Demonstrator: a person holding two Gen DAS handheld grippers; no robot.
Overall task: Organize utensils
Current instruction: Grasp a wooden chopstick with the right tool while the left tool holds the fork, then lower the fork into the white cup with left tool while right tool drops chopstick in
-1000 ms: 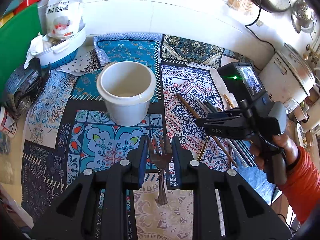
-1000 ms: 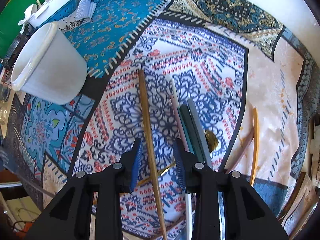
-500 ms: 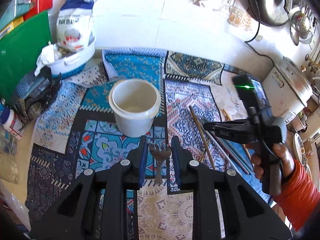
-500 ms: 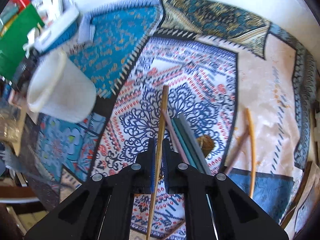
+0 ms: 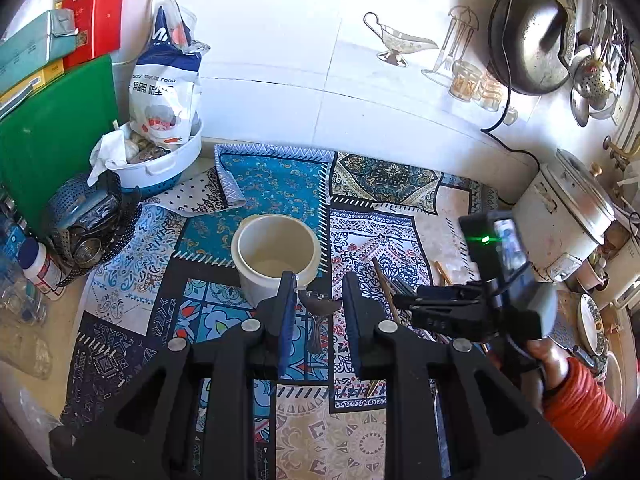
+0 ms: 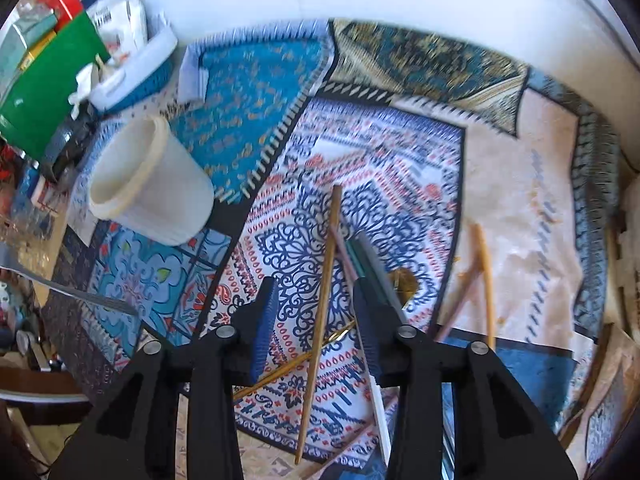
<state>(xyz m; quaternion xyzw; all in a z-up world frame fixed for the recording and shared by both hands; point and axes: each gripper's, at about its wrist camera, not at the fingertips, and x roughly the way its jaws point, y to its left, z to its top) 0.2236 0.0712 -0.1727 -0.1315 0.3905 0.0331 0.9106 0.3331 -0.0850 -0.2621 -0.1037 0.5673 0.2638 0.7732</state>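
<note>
Both grippers have changed state over the last second. Right gripper: its jaws, clamped on the wooden chopstick half a second ago, now stand wide apart, and the chopstick lies loose between them on the patterned cloth covering the table, untouched on either side. Judgement: that grasp is released or lost and must be retaken. Left gripper: raised higher than before, jaws partly open, with the fork seen between them, tines up. Whether the fork is gripped or merely lying below cannot be told. White cup stands upright just beyond the left jaws and appears empty; remaining chopsticks lie right of the loose one.
</note>
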